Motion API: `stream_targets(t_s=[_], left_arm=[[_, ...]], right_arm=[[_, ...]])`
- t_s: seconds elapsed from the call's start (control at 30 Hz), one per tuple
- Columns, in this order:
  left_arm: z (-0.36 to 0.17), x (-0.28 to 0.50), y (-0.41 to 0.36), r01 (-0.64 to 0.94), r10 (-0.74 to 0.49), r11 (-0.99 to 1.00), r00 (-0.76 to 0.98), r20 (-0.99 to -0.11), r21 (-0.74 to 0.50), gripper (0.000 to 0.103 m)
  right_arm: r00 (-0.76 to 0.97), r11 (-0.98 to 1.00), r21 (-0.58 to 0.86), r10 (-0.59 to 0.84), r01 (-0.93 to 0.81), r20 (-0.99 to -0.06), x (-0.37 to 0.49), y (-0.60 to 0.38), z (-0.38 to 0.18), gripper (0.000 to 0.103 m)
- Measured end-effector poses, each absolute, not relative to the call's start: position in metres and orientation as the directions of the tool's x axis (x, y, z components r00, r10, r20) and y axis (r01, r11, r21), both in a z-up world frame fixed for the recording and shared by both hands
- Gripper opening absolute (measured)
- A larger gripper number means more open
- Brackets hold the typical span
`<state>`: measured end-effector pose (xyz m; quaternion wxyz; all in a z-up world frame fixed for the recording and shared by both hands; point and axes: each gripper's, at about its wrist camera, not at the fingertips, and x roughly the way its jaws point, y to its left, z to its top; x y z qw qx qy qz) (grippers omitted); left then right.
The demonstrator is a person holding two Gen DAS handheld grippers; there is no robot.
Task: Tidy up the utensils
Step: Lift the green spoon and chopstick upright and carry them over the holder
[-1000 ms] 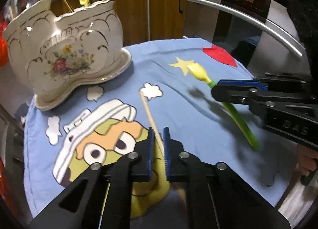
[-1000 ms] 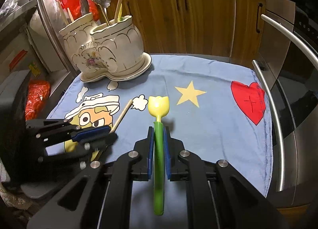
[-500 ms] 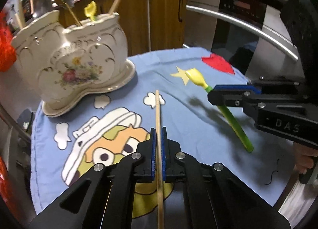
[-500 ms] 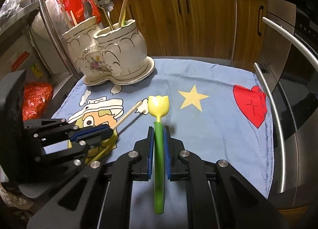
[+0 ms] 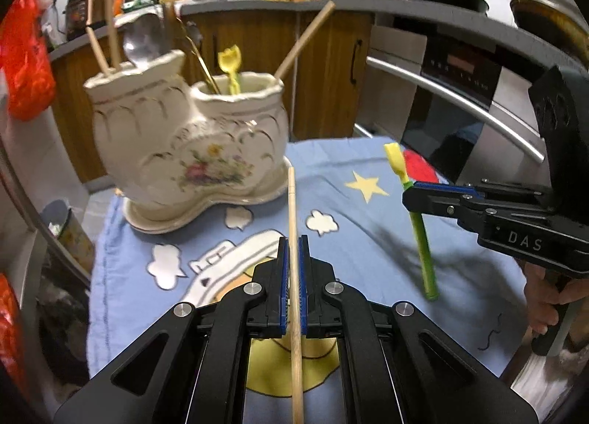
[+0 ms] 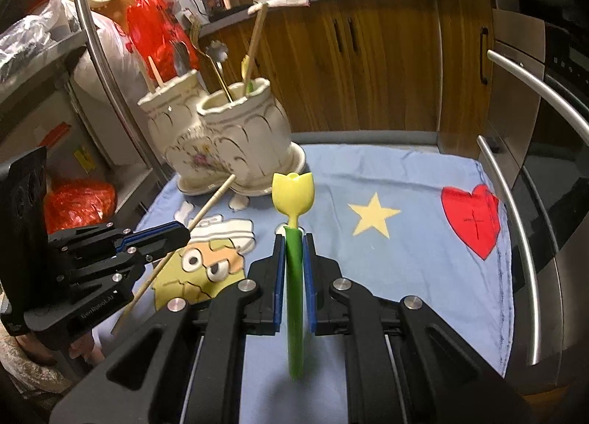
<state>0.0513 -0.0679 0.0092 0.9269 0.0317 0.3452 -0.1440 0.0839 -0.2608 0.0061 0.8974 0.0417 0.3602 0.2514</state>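
1. Blue printed cloth (image 6: 416, 265): is lying spread beneath both pairs of fingers, covering the work surface.
2. Ceramic two-compartment holder (image 5: 191, 151): is standing on its saucer ahead of the left fingers, to their left; ahead-left of the right fingers too. Both compartments are already carrying utensils: sticks and a spoon in the rear one, a gold handle, a yellow piece and a long stick in the front one.
3. Left gripper (image 5: 292, 288): is clamping its blue pads on the wooden chopstick (image 5: 293, 240), which is running forward between the fingers, tip toward the holder's saucer and clear of the cloth.
4. Right gripper (image 6: 293, 276): is pinching the green stem of the tulip-shaped utensil (image 6: 293, 195); the yellow head is projecting beyond the fingertips, the stem end trailing behind them.
5. Handling note, as judged: each piece likely needs tilting tail-down over a compartment mouth, one hand going at a time, threading between the sticks already leaning there before the pads let go.
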Motion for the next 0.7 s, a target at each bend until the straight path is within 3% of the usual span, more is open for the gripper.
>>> stream_targets(t_s=[0.7], left_arm=[[0.082,0.034,-0.006,0.267,-0.273,0.961,0.867,-0.417,-0.073,0.005]], right_arm=[[0.717,0.826,0.283,0.563,-0.486,-0.411,0.094,-0.23,0.062,0.009]])
